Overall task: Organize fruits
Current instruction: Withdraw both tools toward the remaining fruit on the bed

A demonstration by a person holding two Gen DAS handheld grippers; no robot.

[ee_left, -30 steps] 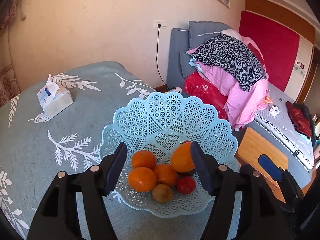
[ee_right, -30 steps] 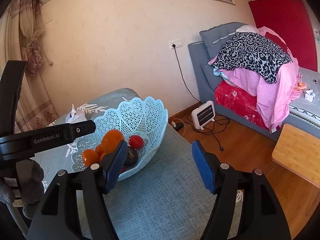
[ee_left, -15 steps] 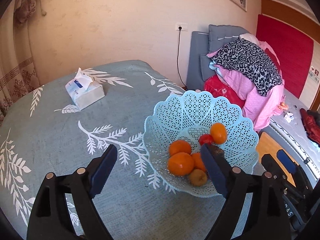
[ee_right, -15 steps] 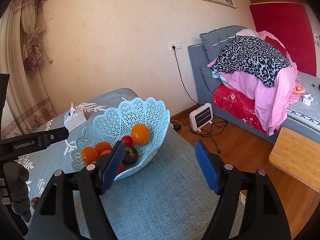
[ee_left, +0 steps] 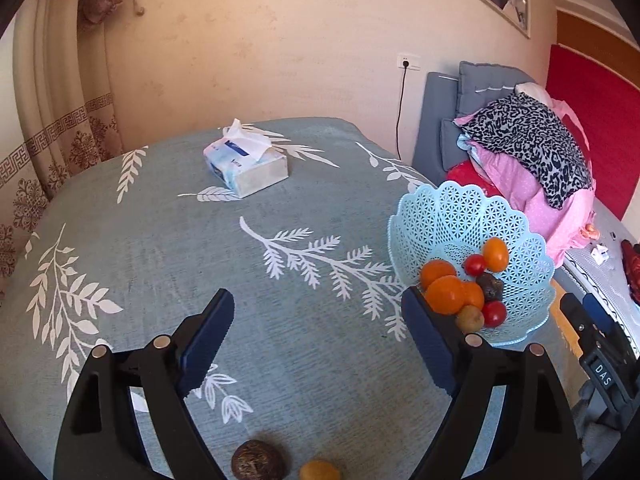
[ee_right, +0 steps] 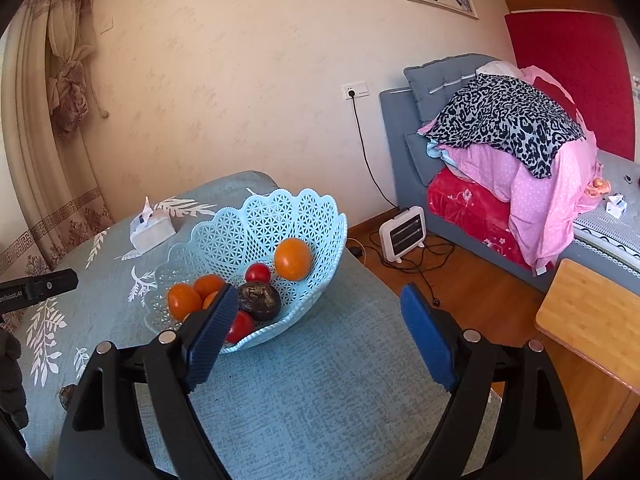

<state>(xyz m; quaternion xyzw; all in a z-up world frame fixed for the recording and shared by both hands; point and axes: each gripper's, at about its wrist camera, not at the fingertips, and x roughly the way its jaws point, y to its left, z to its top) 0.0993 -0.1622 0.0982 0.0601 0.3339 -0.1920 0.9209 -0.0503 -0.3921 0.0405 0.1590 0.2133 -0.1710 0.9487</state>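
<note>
- The left gripper [ee_left: 318, 334] stood wide apart, holding nothing, above the tablecloth [ee_left: 160, 248].
- The fruit basket [ee_left: 516, 240] lay just beyond its right finger; a brown fruit [ee_left: 258, 466] and a yellow fruit [ee_left: 320, 471] lay loose below between the fingers.
- The right gripper [ee_right: 314, 330] was spread wide, empty, with the basket partly behind its left finger [ee_right: 208, 340].
</note>
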